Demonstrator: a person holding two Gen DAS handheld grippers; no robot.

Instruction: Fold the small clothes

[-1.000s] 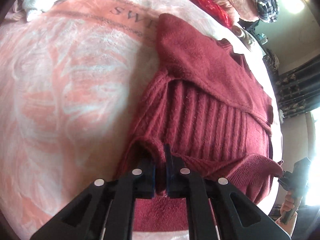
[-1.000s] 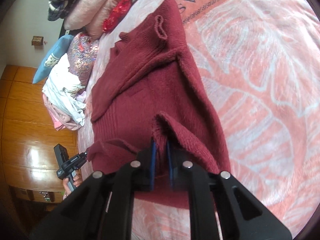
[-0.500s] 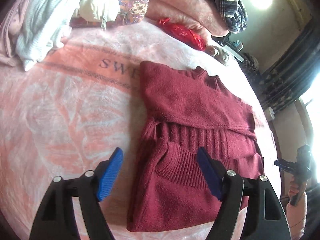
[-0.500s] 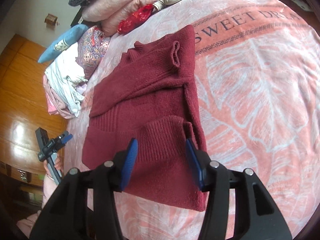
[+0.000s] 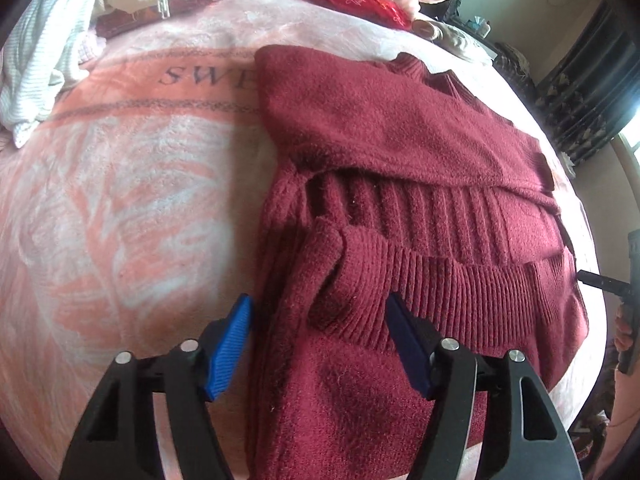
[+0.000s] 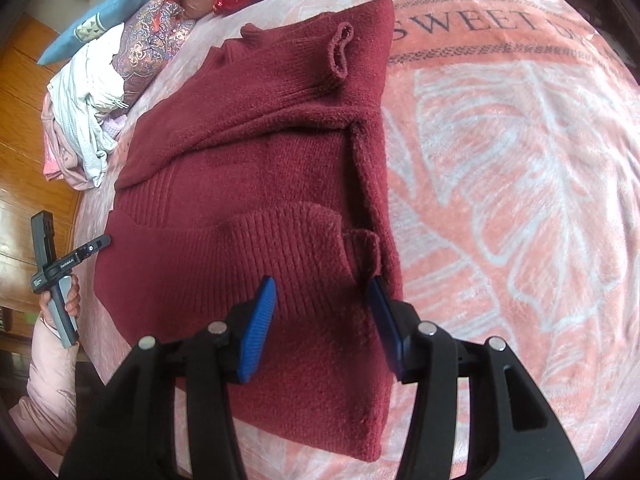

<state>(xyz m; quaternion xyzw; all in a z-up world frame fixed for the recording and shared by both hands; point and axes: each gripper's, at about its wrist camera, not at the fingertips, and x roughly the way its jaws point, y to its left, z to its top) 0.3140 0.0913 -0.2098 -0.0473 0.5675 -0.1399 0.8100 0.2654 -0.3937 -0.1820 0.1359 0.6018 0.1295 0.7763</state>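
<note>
The maroon knit sweater (image 5: 400, 184) lies folded on the pink blanket (image 5: 120, 200), filling the centre and right of the left wrist view and the centre-left of the right wrist view; its ribbed hem (image 6: 248, 248) is turned up over the body and a sleeve is laid across the top; it looks soft, thick and limp, fairly light, likely to sag and slide off its own layers, so I judge the best hold is a pinch through the full thickness of a folded edge or corner near the hem, not the loose cuff (image 6: 340, 52); a second ago both tools were clamped on the hem, lifting it; now the left gripper (image 5: 320, 344) and right gripper (image 6: 322, 324) stand spread wide, empty, hem dropped flat; a pile of clothes (image 6: 88, 92) sits upper left.
</note>
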